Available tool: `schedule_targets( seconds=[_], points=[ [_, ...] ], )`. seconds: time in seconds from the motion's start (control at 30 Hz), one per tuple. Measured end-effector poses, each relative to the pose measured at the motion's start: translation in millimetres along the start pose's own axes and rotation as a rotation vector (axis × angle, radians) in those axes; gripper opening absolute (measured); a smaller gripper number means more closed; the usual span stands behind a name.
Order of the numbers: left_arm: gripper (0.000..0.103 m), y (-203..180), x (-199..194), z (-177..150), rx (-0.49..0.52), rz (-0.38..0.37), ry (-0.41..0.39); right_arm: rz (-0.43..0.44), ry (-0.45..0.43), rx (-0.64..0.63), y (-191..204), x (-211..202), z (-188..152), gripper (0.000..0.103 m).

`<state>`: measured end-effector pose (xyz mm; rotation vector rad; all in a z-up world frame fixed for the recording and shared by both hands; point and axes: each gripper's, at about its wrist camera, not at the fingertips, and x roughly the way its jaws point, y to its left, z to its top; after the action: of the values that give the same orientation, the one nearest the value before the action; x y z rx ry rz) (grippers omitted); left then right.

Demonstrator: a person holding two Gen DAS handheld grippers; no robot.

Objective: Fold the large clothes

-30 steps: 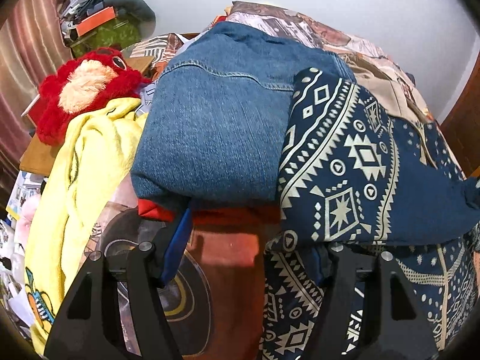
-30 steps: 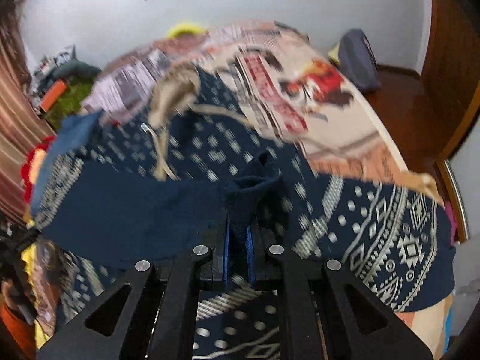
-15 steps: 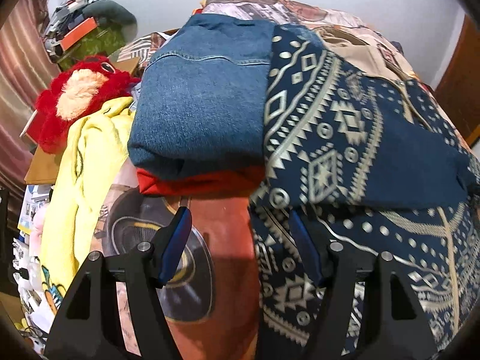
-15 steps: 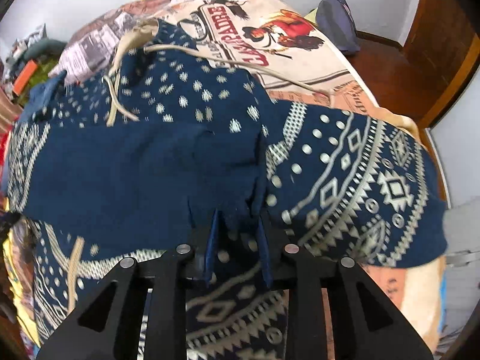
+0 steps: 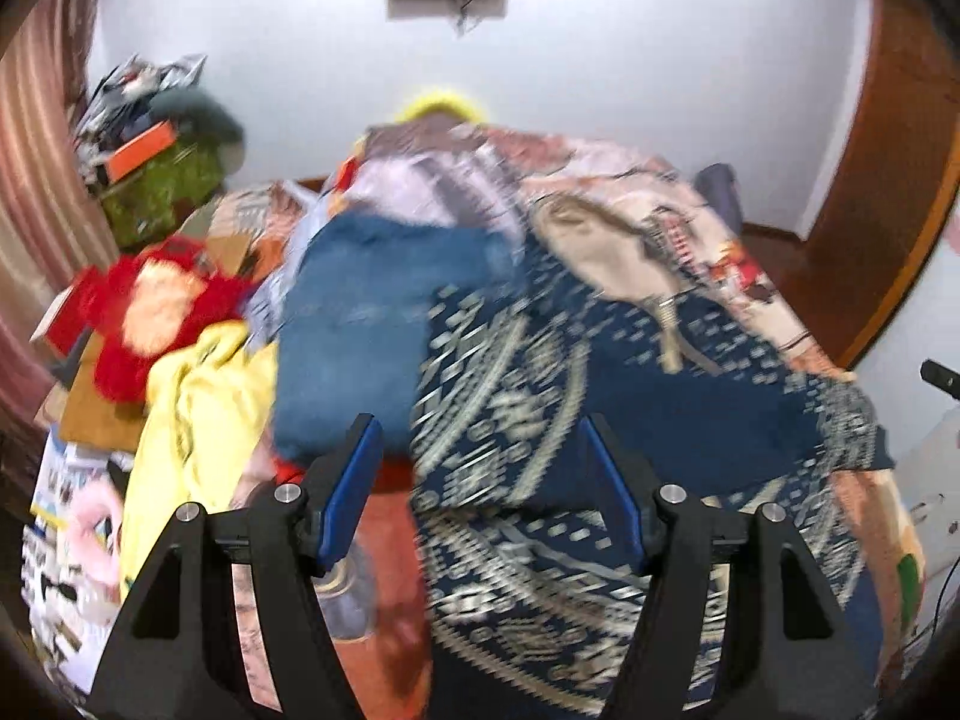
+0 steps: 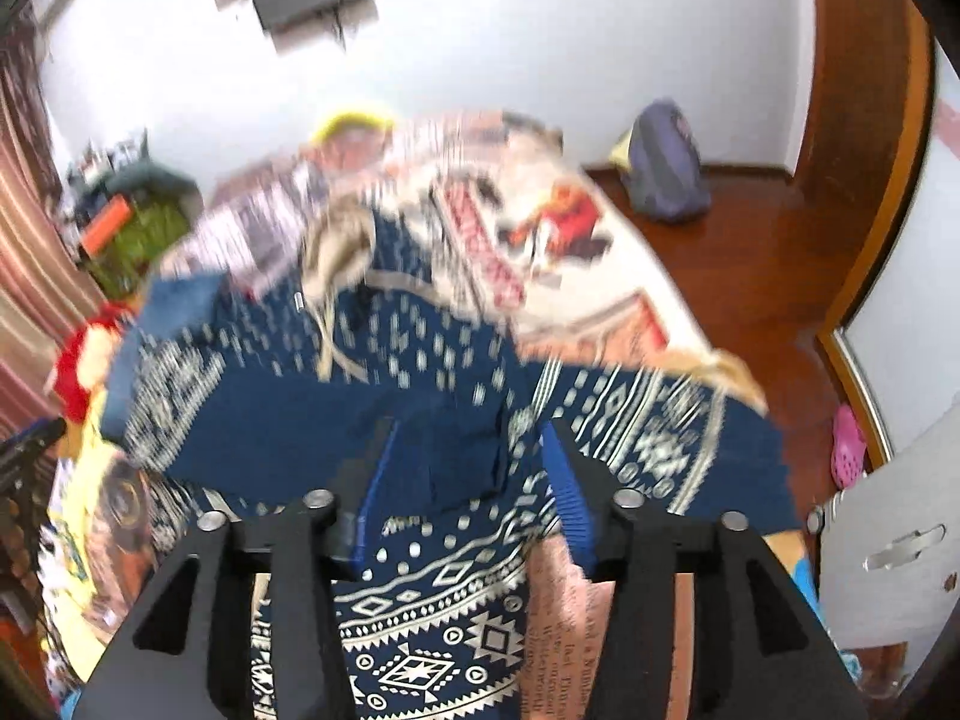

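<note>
A large navy garment with cream geometric print [image 5: 630, 420] [image 6: 432, 372] lies folded over on the bed, its beige drawstring [image 6: 327, 324] on top. My left gripper [image 5: 483, 450] hangs open above the garment's left edge, nothing between its blue pads [image 5: 354, 480]. My right gripper [image 6: 468, 462] hovers over the garment's middle fold; its jaws are opening and the cloth lies below them, free of the blue pads [image 6: 567, 492]. Both views are motion-blurred.
Folded blue jeans [image 5: 360, 336] lie left of the navy garment, beside a yellow cloth [image 5: 198, 414] and a red plush toy [image 5: 150, 312]. A printed bedspread [image 6: 540, 228] covers the bed. Wooden floor with a grey bag [image 6: 666, 168] lies right; a white appliance [image 6: 888, 540] stands near.
My right gripper, shut on a pinch of navy cloth a second ago, has let it go and risen. My left gripper, open throughout, has also lifted away, so more of the room shows.
</note>
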<state>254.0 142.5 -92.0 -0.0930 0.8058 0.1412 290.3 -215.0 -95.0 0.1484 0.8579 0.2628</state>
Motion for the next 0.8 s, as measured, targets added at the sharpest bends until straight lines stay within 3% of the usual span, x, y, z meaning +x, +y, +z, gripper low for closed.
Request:
schedule_targets(
  seconds=[0.1, 0.2, 0.43, 0.8],
  points=[
    [0.067, -25.8, -4.3, 10.4, 0.036, -0.035, -0.027, -0.022, -0.054, 0.022, -17.0, -17.2, 7.3, 0.065],
    [0.07, -51.0, -0.4, 16.8, 0.067, -0.07, -0.034, -0.078, -0.067, 0.034, -32.4, -22.5, 3.6, 0.067],
    [0.07, -112.9, 35.7, 18.3, 0.137, -0.151, 0.022, -0.125, 0.024, 0.171, -97.2, 0.3, -25.7, 0.067],
    [0.07, -174.3, 105.4, -1.0, 0.202, -0.204, 0.16, -0.064, 0.175, 0.565, -203.2, 60.5, -86.0, 0.067]
  ],
)
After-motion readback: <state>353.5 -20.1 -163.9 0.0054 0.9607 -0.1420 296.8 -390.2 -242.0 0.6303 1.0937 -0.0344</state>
